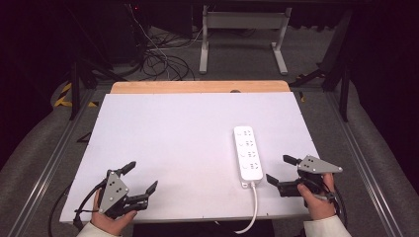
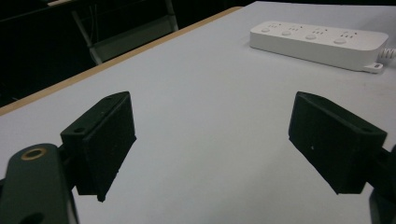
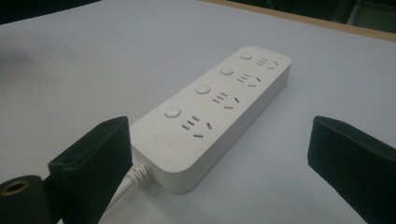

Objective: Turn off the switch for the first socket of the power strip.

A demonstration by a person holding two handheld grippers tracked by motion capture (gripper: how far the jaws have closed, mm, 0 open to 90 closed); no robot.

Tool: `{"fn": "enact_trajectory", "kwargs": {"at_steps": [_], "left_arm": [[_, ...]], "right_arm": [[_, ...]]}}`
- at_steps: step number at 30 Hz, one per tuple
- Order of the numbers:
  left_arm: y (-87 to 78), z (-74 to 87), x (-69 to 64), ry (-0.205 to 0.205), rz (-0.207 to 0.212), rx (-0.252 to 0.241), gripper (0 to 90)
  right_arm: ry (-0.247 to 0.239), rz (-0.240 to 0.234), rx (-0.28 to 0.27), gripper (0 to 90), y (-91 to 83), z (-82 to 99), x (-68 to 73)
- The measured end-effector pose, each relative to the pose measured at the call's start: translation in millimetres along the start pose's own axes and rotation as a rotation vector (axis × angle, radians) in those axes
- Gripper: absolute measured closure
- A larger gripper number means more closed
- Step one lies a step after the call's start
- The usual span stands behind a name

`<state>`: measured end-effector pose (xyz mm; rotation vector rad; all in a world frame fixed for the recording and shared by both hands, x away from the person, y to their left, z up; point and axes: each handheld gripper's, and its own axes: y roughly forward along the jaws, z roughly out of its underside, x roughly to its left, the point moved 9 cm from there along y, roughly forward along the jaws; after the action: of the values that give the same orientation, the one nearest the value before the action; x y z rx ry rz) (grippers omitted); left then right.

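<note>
A white power strip (image 1: pixel 247 155) with several sockets and round buttons lies lengthwise on the white tabletop (image 1: pixel 173 143), right of centre. Its white cord (image 1: pixel 253 210) runs off the near edge. My right gripper (image 1: pixel 282 170) stands open just right of the strip's cord end, jaws empty; in the right gripper view the power strip (image 3: pixel 215 109) lies between and beyond the two jaws. My left gripper (image 1: pixel 141 176) is open and empty near the front left corner. In the left gripper view the power strip (image 2: pixel 317 43) sits far off at the upper right.
A wooden strip (image 1: pixel 200 87) borders the table's far edge. Behind it on the floor stand a white metal frame (image 1: pixel 242 34) and tangled cables (image 1: pixel 158 59). Metal rails (image 1: pixel 356 153) run along both sides of the table.
</note>
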<state>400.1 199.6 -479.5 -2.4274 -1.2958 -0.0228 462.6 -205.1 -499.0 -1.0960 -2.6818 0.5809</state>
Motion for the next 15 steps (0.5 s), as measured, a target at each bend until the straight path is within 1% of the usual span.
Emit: {"fn": "enact_trajectory", "kwargs": {"at_steps": [2, 3, 4, 5, 8, 9, 10, 11, 12, 13, 14, 15], "left_arm": [[-0.1, 0.3, 0.5, 0.008, -0.002, 0.001, 14.9], [0.1, 0.5, -0.3, -0.001, 0.001, 0.000, 14.9], [0.3, 0.7, -0.3, 0.000, 0.001, 0.000, 14.9], [0.5, 0.9, 0.4, 0.009, 0.000, 0.000, 14.8], [1.3, 2.8, -0.5, -0.001, 0.007, 0.003, 14.6], [1.3, 3.1, 0.4, 0.006, 0.005, 0.003, 14.5], [1.3, 3.6, 0.6, 0.005, 0.006, 0.000, 14.4], [1.4, 4.2, 0.1, -0.006, 0.006, -0.001, 14.4], [1.4, 4.7, 0.5, -0.006, 0.006, 0.000, 14.4], [1.4, 5.6, 1.1, -0.009, 0.003, 0.001, 14.3], [0.9, 6.7, 2.3, -0.003, 0.001, 0.005, 14.2], [0.6, 8.1, 2.6, -0.009, 0.001, 0.008, 14.2]], "right_arm": [[0.009, 0.002, 0.003, 6.8, 0.2, 4.1, -0.3], [0.009, 0.005, 0.007, 6.8, 0.4, 6.9, -0.8], [0.007, 0.005, 0.012, 6.8, 0.3, 9.3, -0.9], [0.007, 0.011, 0.018, 6.8, 0.3, 11.8, -1.3], [0.006, 0.018, 0.044, 6.8, 0.6, 20.4, -1.6], [0.006, 0.019, 0.052, 6.8, 0.7, 22.8, -1.5], [0.004, 0.022, 0.062, 6.8, 0.8, 25.6, -1.2], [0.002, 0.024, 0.072, 6.9, 1.0, 28.9, -0.7], [0.000, 0.028, 0.083, 6.8, 1.0, 31.4, -0.5], [-0.004, 0.033, 0.090, 6.8, 0.9, 33.0, -0.4], [-0.006, 0.039, 0.096, 6.9, 0.4, 34.8, -0.1], [-0.003, 0.038, 0.095, 6.8, 0.3, 35.9, 0.6]]}}
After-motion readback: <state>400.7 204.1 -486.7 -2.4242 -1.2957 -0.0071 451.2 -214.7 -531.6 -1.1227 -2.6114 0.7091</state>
